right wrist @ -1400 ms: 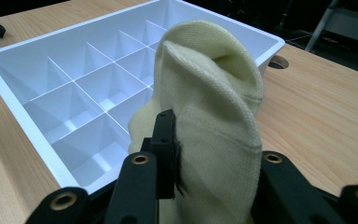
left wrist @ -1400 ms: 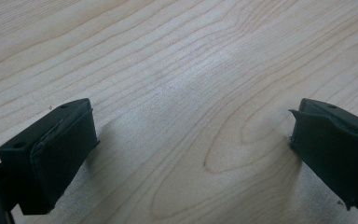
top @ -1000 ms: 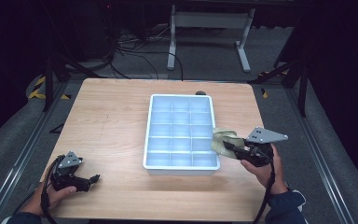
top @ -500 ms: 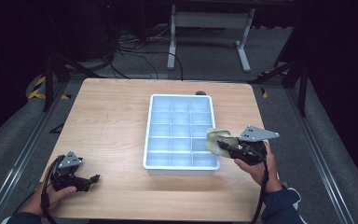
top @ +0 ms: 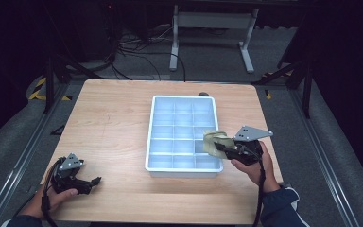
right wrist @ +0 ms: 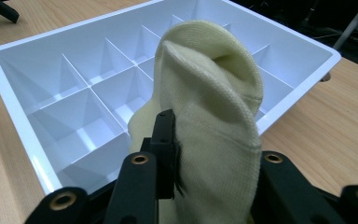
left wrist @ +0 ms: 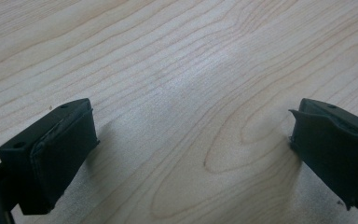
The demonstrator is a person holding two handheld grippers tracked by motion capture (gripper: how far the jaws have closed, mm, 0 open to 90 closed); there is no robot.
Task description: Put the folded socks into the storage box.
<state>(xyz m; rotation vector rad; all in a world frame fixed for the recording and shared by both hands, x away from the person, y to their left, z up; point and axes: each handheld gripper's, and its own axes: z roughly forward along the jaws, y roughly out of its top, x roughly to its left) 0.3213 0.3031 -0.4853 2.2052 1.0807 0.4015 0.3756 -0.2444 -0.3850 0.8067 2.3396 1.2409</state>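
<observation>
A pale yellow sock (top: 216, 142) hangs over the near right compartments of a white divided tray (top: 183, 98), pinched in my right gripper (top: 219, 147). In the right gripper view the sock (right wrist: 214, 107) bulges up between the black jaws of the right gripper (right wrist: 205, 154), which are shut on it, with the tray (right wrist: 9, 107) just behind. My left gripper (top: 93, 182) rests at the table's front left corner. Its jaws stand wide open in the left gripper view (left wrist: 191, 149) with bare wood (left wrist: 177, 70) between them.
A small dark object (top: 203, 94) sits at the tray's far rim. The tray's compartments that I can see hold nothing. Beyond the table stand a metal frame (top: 212, 21) and floor cables (top: 137, 47). Bare wood lies left of the tray.
My right gripper has carried the sock leftward, from beside the tray's right edge to over its near right compartments. The left gripper has stayed in place.
</observation>
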